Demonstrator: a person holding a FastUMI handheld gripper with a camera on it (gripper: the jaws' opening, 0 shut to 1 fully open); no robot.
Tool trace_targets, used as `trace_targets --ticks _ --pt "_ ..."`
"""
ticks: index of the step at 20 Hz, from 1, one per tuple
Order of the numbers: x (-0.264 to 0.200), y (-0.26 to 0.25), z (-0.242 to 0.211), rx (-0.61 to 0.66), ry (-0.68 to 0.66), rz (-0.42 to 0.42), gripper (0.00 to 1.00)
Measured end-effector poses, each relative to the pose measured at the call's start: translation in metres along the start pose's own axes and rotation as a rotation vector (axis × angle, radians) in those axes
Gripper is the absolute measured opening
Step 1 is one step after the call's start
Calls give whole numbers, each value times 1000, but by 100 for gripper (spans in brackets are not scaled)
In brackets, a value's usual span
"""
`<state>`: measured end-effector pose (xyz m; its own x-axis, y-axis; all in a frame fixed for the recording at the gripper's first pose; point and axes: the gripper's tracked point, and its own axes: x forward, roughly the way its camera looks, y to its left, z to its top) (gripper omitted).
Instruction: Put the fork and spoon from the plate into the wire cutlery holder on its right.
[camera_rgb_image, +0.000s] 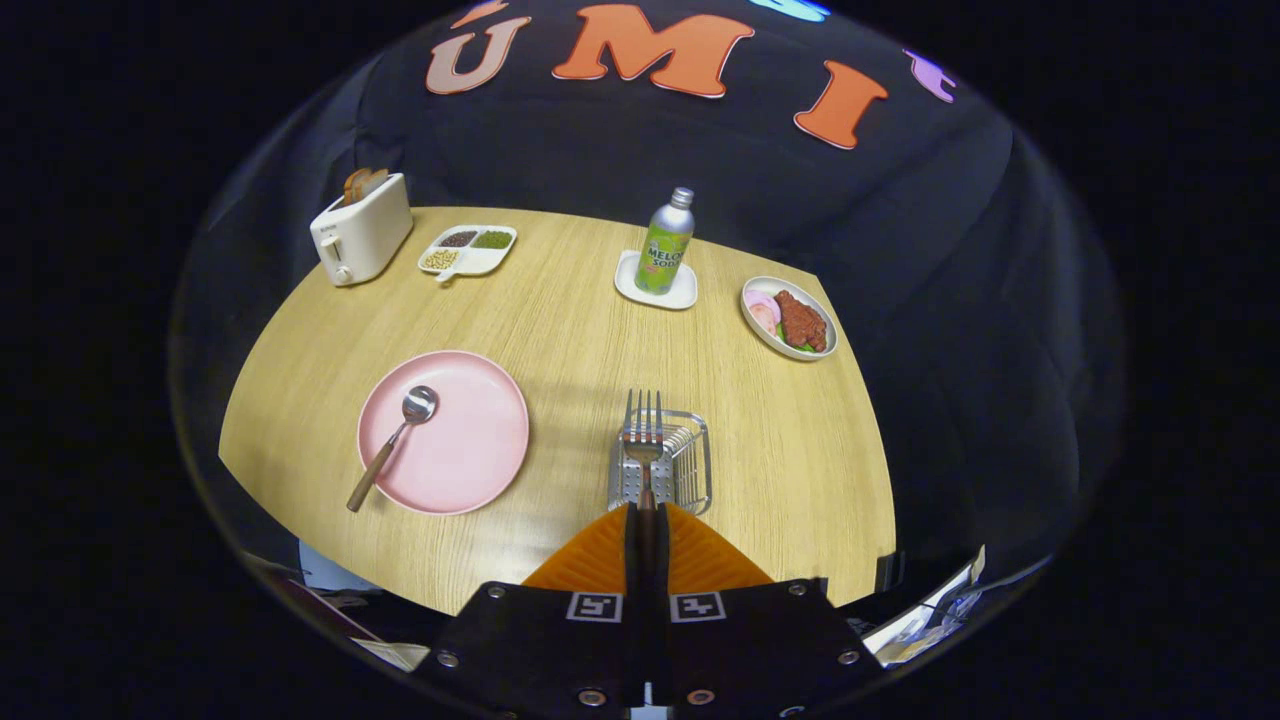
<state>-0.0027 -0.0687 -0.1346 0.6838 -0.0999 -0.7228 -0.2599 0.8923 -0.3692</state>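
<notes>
the fingers (645, 515) are closed tight on the fork (643, 440), gripping its handle so the tines point straight ahead. they hang high above the tabletop (580, 330), pitched downward, with the fork over the wire cutlery holder (662, 462) just ahead. the spoon (392, 442) lies on the pink plate (470, 440), off to the left of the fingers.
</notes>
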Motion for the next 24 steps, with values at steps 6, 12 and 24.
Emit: trace_targets --ticks 6,12,24 --pt "15 -3 -15 -94 193 63 3" --pt "34 -11 -13 -181 338 86 3" --pt "78 -3 -11 -265 478 139 4"
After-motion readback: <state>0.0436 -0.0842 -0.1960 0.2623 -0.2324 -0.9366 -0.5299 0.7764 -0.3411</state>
